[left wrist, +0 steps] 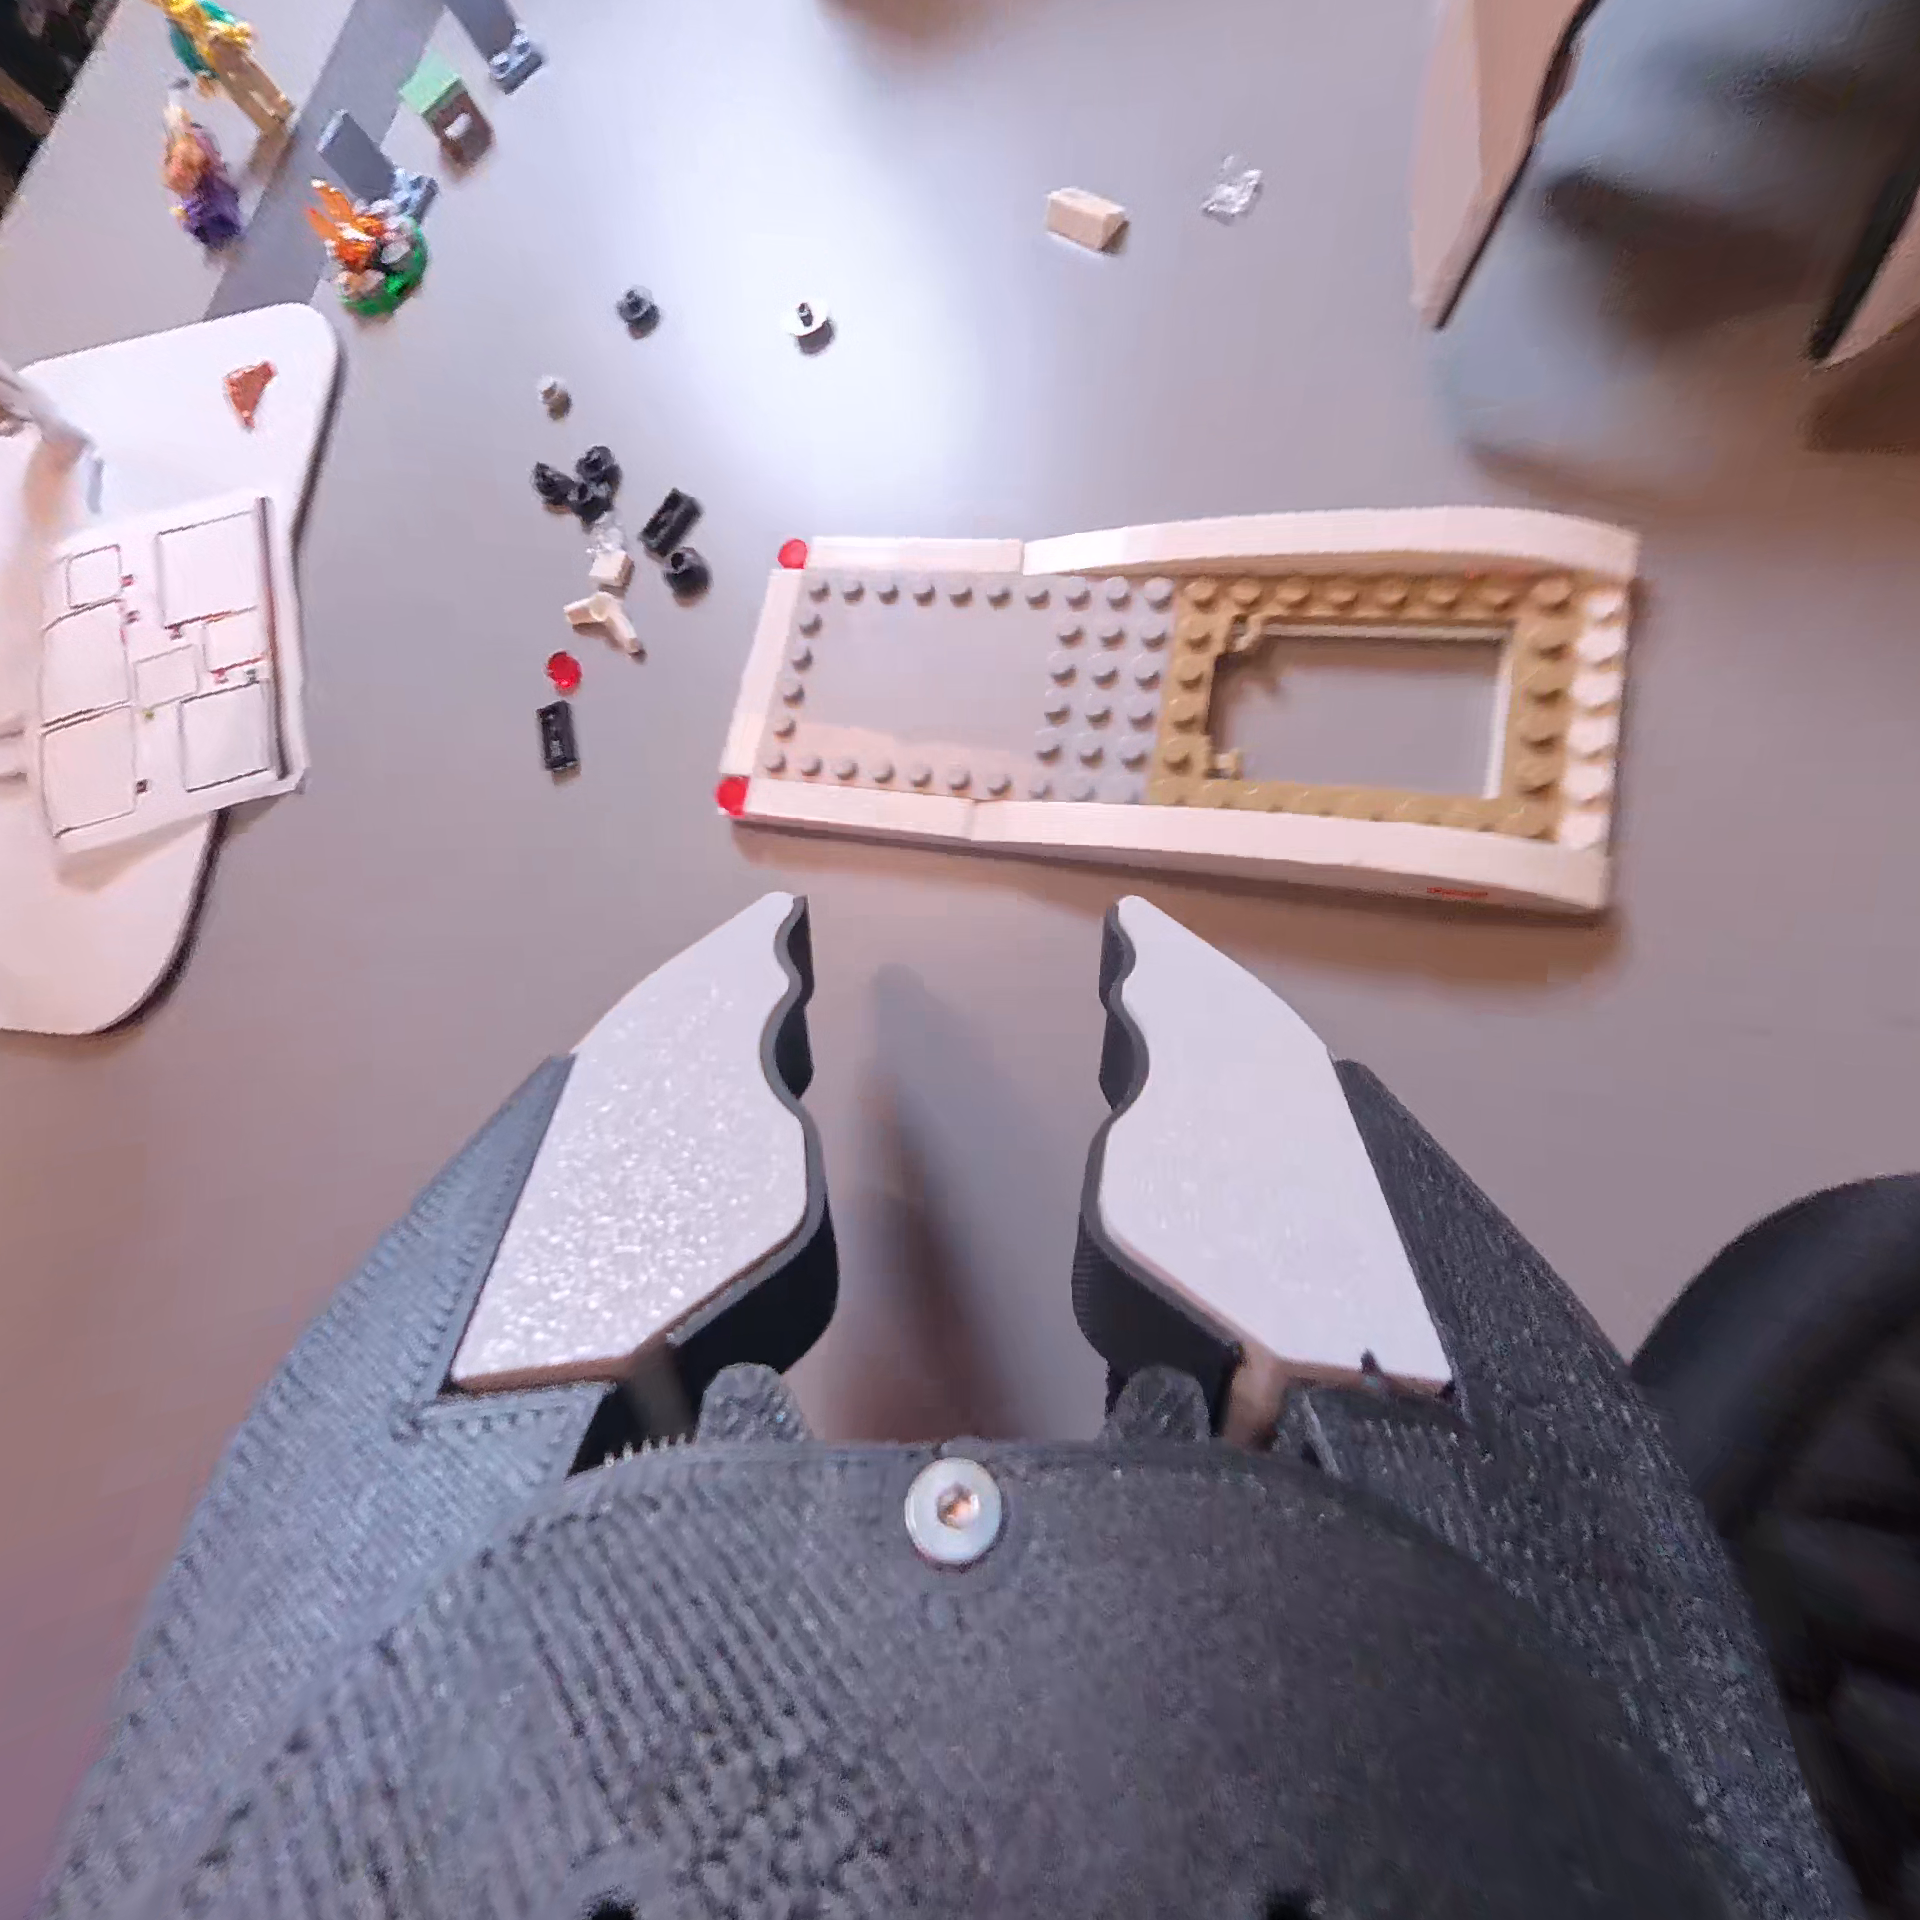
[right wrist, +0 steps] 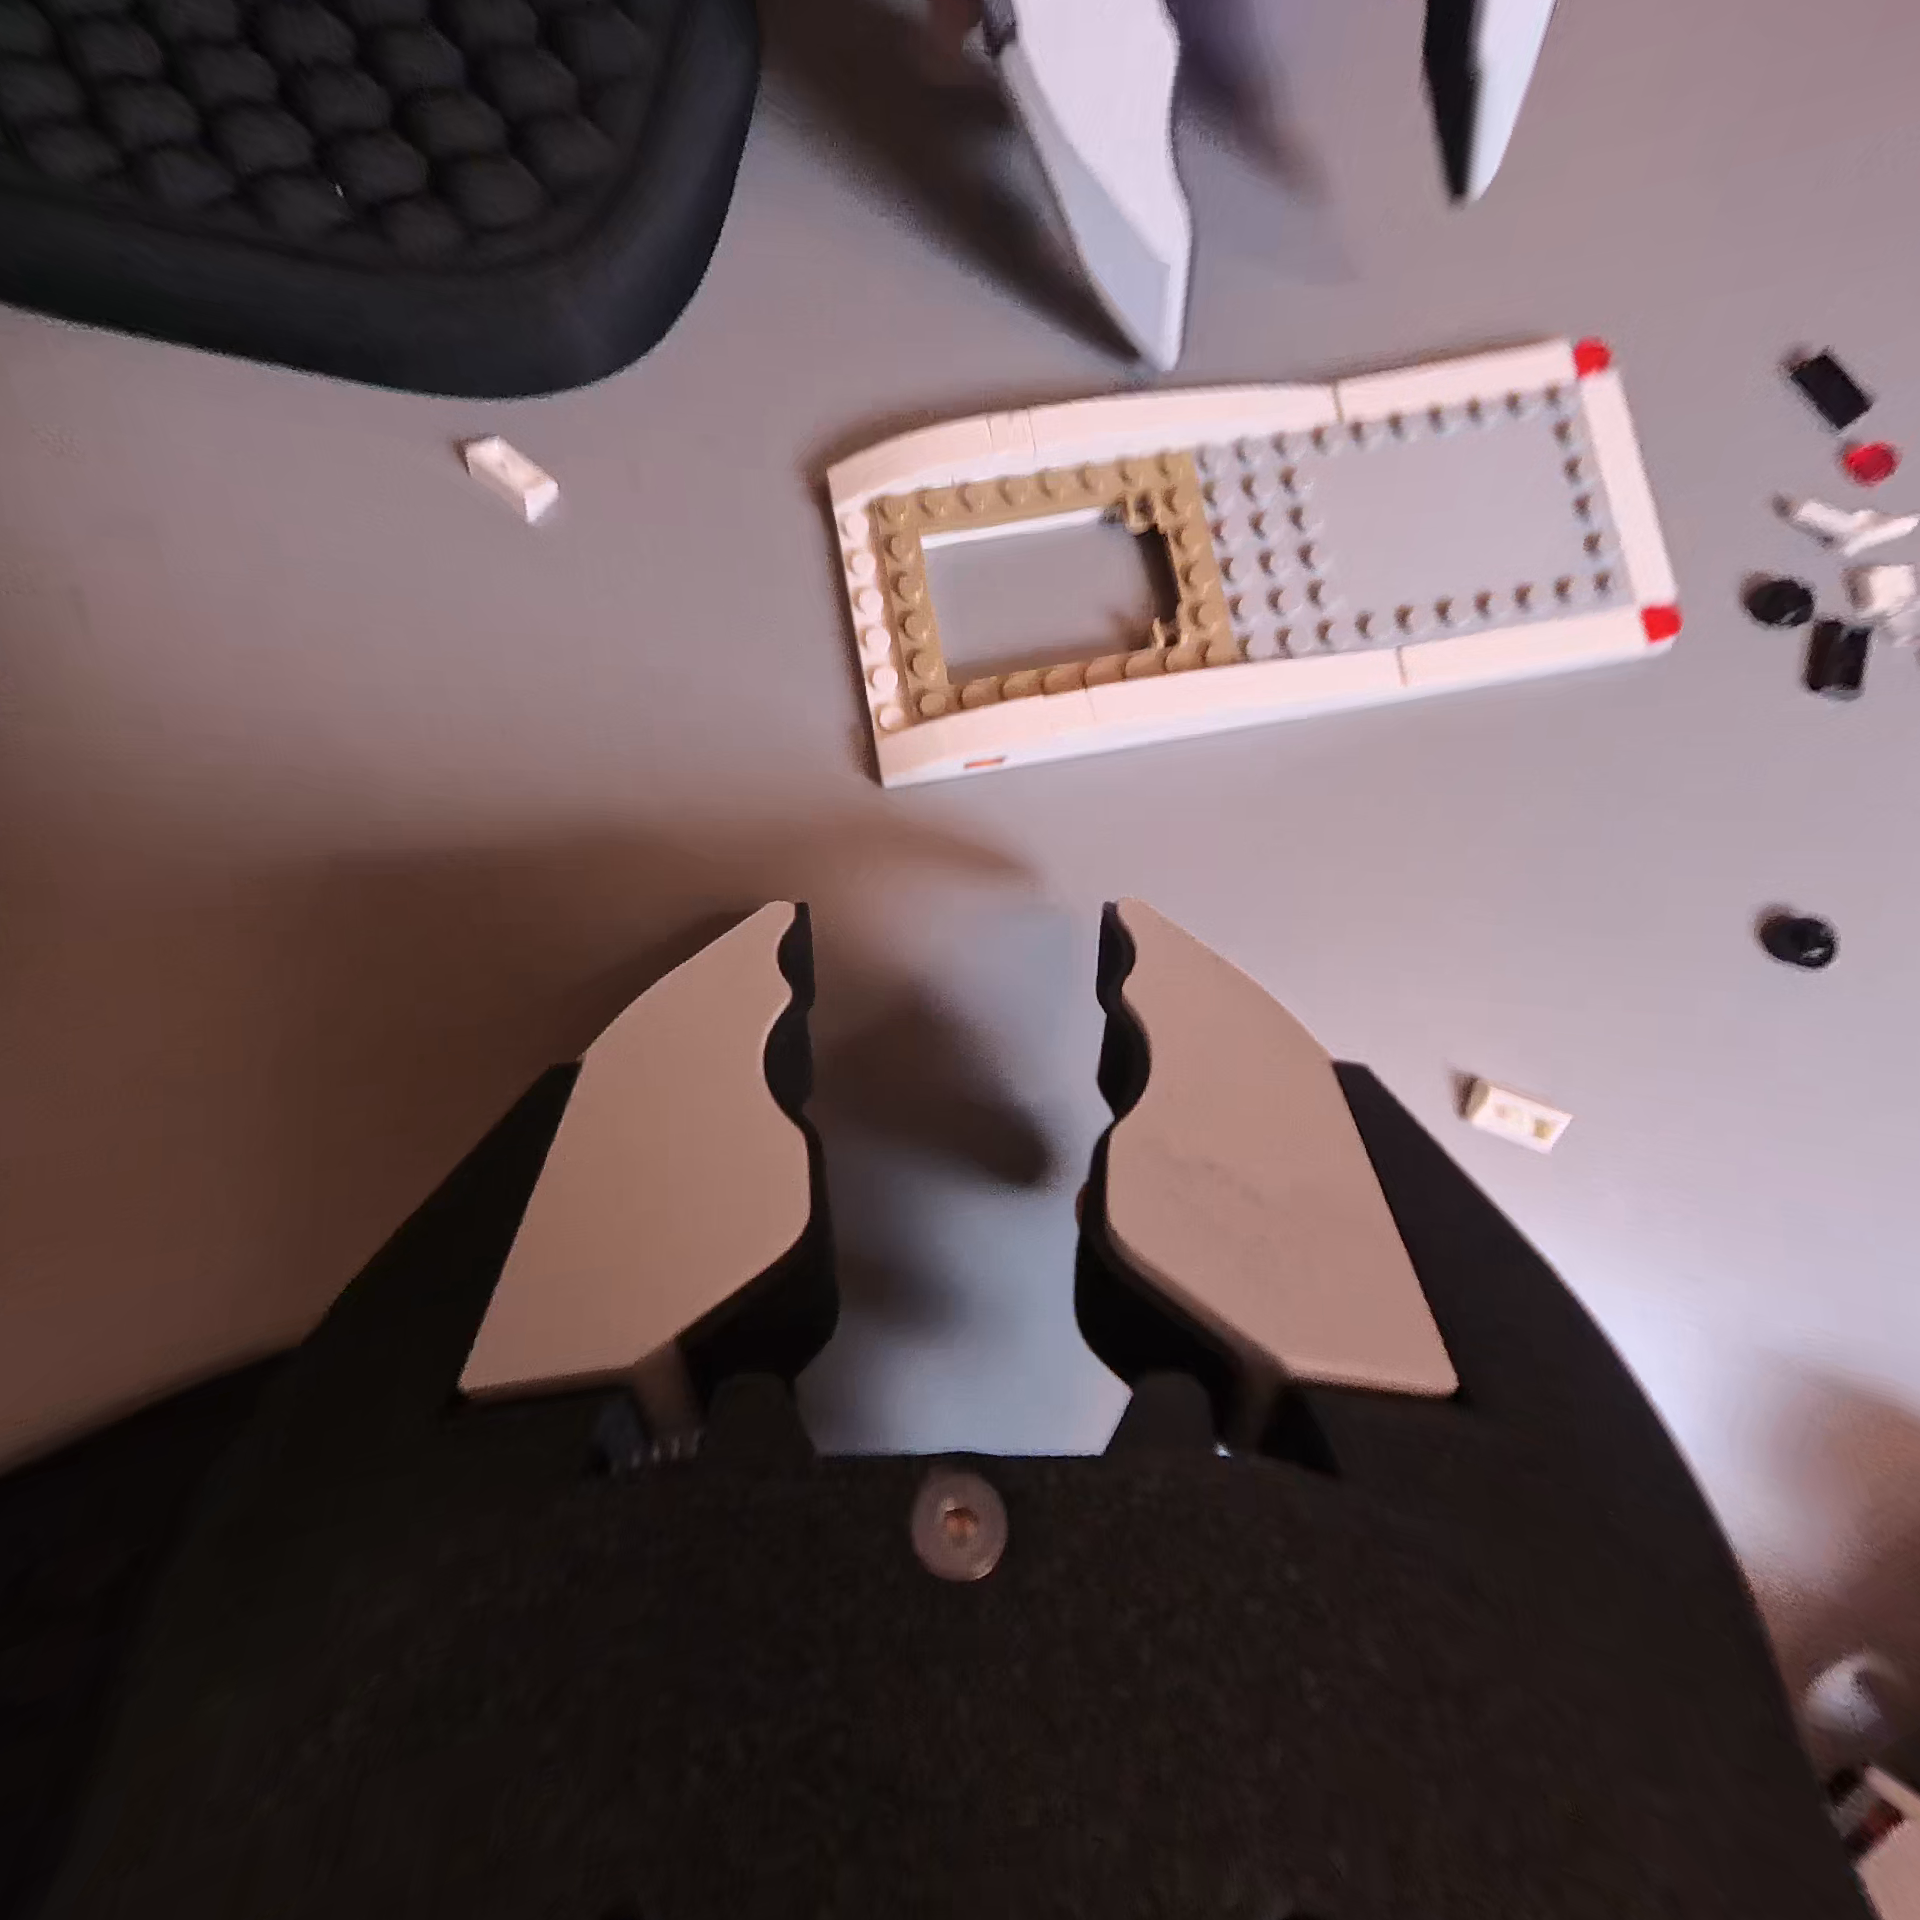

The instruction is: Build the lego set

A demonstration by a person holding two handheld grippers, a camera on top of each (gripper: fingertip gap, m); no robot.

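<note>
left gripper: my left gripper (left wrist: 956, 914) hangs over the bare grey table (left wrist: 416, 935), fingers spread wide, nothing between the pads.
right gripper: my right gripper (right wrist: 956, 920) is likewise spread and holds nothing, only table under it.
plate: the brick base plate (left wrist: 1174, 707), white border, grey studded half, tan frame around a rectangular hole, lies flat just ahead of both sets of fingertips.
direction from left: ahead and off to the right of the left fingers; its near white edge is close but apart from the tips.
direction from right: ahead and slightly right; a wider strip of table lies between, so I judge the left gripper nearer.
long axis: runs crosswise to both grippers' finger lines, not along them.
ends: the tan end points to the right in the left view, to the left in the right view, so the grippers face it from opposite long sides.
loose bits: small black pieces (left wrist: 613, 509) and a red round stud (left wrist: 562, 670) sit beyond the plate's grey end, nearer the left gripper's left side.
other: instruction sheet (left wrist: 166, 665) far left; white slope brick (right wrist: 1515, 1114) beside the right gripper's right finger.
</note>
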